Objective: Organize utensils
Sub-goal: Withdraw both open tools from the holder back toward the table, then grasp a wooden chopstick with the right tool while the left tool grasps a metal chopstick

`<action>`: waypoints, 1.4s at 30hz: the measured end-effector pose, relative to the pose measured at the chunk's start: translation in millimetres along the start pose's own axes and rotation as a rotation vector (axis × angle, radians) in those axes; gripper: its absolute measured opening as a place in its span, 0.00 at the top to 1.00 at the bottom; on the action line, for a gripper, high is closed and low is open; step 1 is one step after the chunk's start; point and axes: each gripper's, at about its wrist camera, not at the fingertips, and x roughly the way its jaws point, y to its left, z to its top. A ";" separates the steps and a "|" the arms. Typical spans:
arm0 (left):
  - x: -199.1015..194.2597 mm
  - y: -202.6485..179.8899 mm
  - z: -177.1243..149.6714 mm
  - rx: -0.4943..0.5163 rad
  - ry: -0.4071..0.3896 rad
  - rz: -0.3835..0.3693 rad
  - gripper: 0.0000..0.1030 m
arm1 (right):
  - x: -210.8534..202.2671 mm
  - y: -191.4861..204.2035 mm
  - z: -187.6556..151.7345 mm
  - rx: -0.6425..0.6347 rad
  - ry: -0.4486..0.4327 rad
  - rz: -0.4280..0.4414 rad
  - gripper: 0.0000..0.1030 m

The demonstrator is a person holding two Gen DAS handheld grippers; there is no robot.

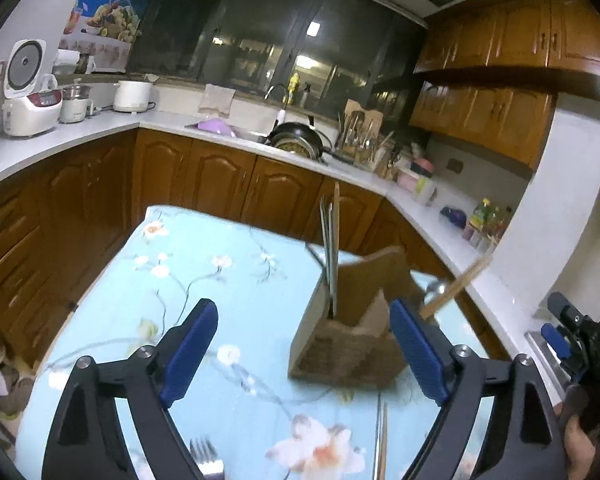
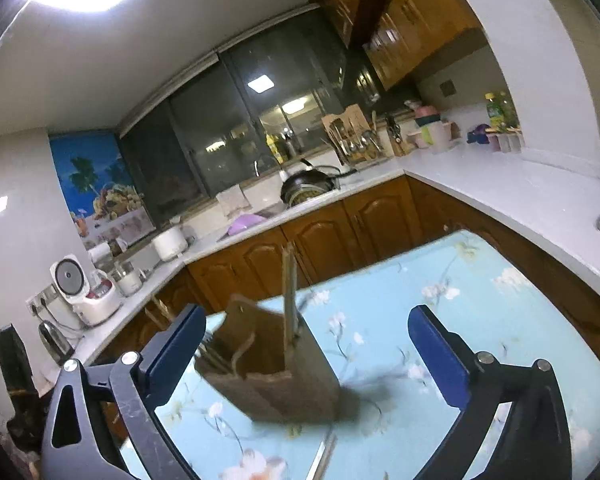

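Note:
A wooden utensil holder (image 1: pixel 346 340) stands on the blue floral tablecloth (image 1: pixel 204 280); it also shows in the right wrist view (image 2: pixel 276 376). Metal chopsticks (image 1: pixel 330 256) stand upright in its back compartment. A pair of wooden chopsticks (image 1: pixel 456 286) hangs tilted in the air at its right, blurred. A fork (image 1: pixel 206 458) and a chopstick pair (image 1: pixel 381 440) lie on the cloth near me. My left gripper (image 1: pixel 304 352) is open and empty before the holder. My right gripper (image 2: pixel 306 354) is open around the holder's near side, empty.
A kitchen counter (image 1: pixel 100 132) wraps around behind the table with a rice cooker (image 1: pixel 28 92), a pan in the sink (image 1: pixel 296 140) and a utensil rack (image 1: pixel 360 132). Wooden cabinets stand below. The right hand-held device (image 1: pixel 584 344) shows at the left view's right edge.

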 end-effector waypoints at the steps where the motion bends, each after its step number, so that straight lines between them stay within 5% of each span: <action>1: -3.6 -0.1 -5.6 0.006 0.011 0.000 0.14 | -4.0 -1.2 -5.7 -0.005 0.008 -0.005 0.01; 19: -37.5 -7.3 -69.5 0.052 0.222 0.009 0.14 | -58.1 -23.8 -117.9 -0.088 0.193 -0.119 0.01; 36: -28.0 -23.0 -85.9 0.103 0.296 0.017 0.14 | -53.3 -38.3 -136.7 -0.101 0.257 -0.157 0.02; 39: -24.1 -23.5 -86.3 0.105 0.301 0.019 0.14 | -47.1 -34.9 -137.7 -0.123 0.272 -0.162 0.08; 42: -18.5 -25.9 -87.0 0.112 0.309 0.015 0.14 | -36.0 -33.7 -139.6 -0.140 0.311 -0.179 0.27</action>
